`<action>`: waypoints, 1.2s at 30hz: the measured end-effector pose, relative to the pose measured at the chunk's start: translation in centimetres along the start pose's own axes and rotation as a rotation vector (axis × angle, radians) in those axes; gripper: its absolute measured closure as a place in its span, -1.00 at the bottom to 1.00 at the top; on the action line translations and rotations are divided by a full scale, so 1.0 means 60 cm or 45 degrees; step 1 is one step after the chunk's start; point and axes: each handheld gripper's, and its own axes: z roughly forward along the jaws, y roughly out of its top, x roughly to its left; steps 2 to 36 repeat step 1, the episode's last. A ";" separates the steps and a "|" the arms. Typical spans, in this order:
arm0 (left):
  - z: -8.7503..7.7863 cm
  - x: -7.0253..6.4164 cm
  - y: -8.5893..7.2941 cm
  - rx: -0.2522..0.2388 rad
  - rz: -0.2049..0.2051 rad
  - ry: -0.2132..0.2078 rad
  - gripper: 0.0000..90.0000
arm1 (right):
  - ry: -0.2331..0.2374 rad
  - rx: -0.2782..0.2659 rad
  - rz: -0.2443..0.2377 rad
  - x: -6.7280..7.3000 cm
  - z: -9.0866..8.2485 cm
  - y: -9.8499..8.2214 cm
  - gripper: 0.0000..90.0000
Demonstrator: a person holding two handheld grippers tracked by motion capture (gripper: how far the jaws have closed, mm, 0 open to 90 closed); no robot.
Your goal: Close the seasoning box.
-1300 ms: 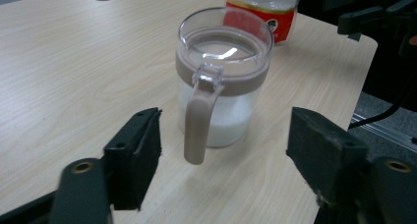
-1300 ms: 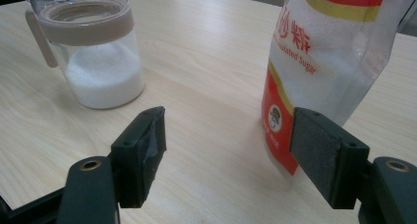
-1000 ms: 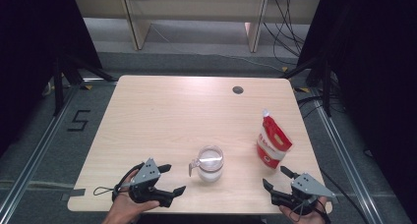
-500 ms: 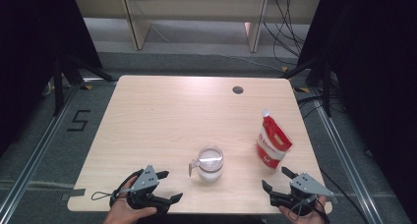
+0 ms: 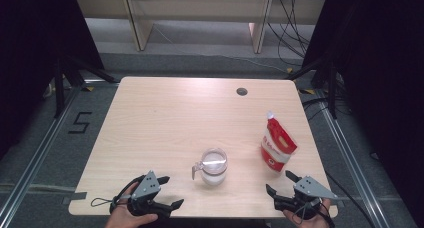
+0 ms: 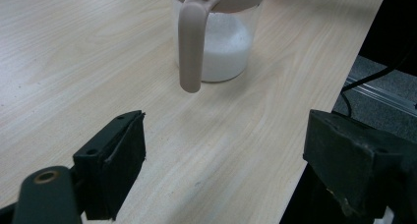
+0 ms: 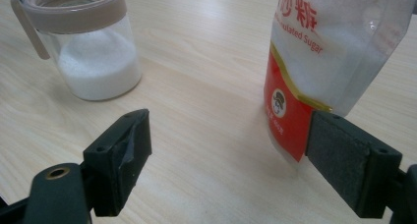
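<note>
A clear jar [image 5: 214, 165] with a beige lid and handle, partly filled with white sugar, stands near the front middle of the table. To its right a red and clear sugar pouch [image 5: 276, 145] stands upright. My left gripper [image 5: 171, 191] is open at the front edge, left of the jar. In the left gripper view the jar's handle [image 6: 191, 47] faces the left gripper [image 6: 223, 130]. My right gripper [image 5: 279, 182] is open just in front of the pouch. Its jaws have just opened a little wider with nothing between them. The right gripper view has the jar [image 7: 83, 52] to the left of the right gripper [image 7: 228, 123] and the pouch [image 7: 324, 62] to the right.
The wooden table [image 5: 175, 118] has a dark cable hole [image 5: 242, 91] near its far edge. Metal rails run along the floor on both sides. Wooden shelf legs and cables stand behind the table, and a "5" mark [image 5: 80, 123] is on the floor at left.
My left gripper has slipped slightly back toward the table's front edge. The right gripper, the jar and the pouch stay where they were.
</note>
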 end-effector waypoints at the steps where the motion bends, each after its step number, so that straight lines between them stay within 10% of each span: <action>1: 0.000 0.001 0.000 0.002 0.004 0.004 -0.65 | 0.008 0.002 0.012 0.000 0.000 0.000 -0.59; 36: 0.000 0.001 0.000 0.002 0.004 0.004 -0.65 | 0.008 0.002 0.012 0.000 0.000 0.000 -0.59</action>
